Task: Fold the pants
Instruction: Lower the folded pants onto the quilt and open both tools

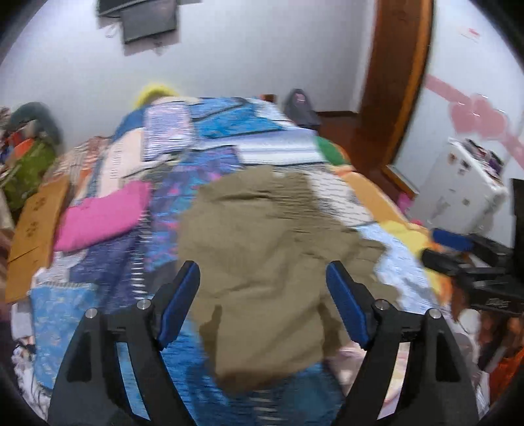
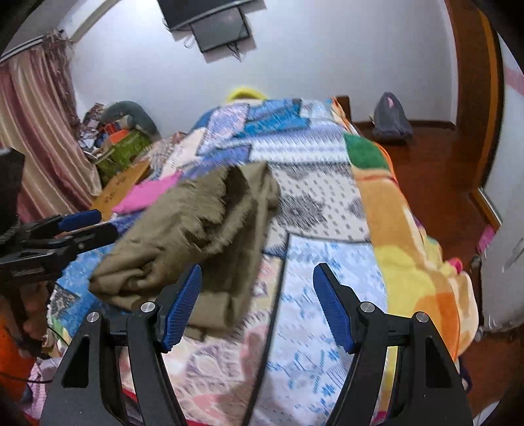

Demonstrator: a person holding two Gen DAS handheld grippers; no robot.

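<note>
A bedroom with white walls, a wall-mounted screen (image 2: 220, 28) and a wooden floor (image 2: 435, 170) frames the scene, where a bed is covered by a patchwork blanket (image 2: 327, 164) in blues, whites and orange. In front of you, the olive pants (image 1: 262, 249) lie bunched and partly folded on that blanket, toward its left half as your right wrist camera shows them (image 2: 196, 236), layers doubled over one another with a thick rolled edge nearest you. A pink garment (image 1: 101, 216) rests on the blanket just beyond and to the left of the pants, beside a flat cardboard sheet (image 1: 36, 226).

Your left gripper (image 1: 263, 278) hovers over the near part of the pants with its blue-padded jaws spread wide, gripping nothing. Your right gripper (image 2: 257, 288) is likewise spread apart and empty, its left pad over the pants' near edge, its right pad over bare blanket. Both views are blurred by motion. A white cabinet (image 1: 458, 186) stands right of the bed.
</note>
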